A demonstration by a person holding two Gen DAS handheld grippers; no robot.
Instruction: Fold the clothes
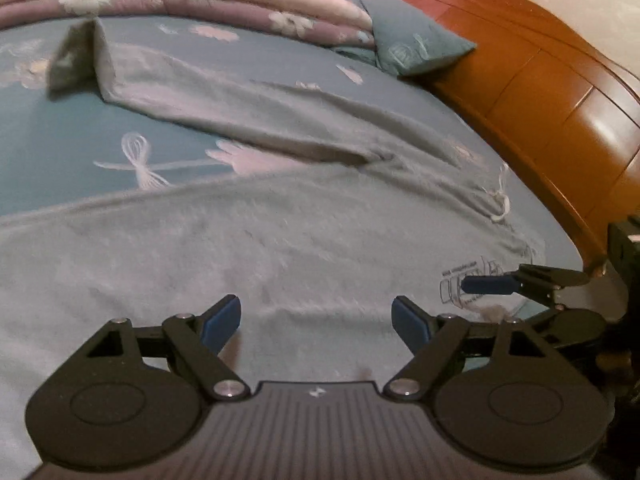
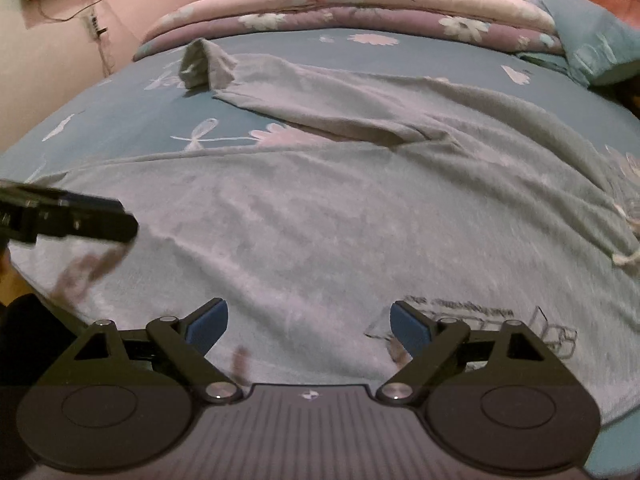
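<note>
Grey garment (image 2: pixel 320 216), seemingly a hoodie, lies spread flat; both tools (image 1: pixel 316 320) (image 2: pixel 308 326) released.

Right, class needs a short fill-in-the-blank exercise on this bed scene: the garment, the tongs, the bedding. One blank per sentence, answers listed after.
1. The grey garment lies spread on a bed sheet whose colour is ____.
2. Both the left tongs and the right tongs have their jaws ____, holding nothing.
3. The folded quilt at the far end of the bed has a ____ print.
4. The pads on the tongs are ____ in colour.

Missing words: blue; open; flower; blue
</note>
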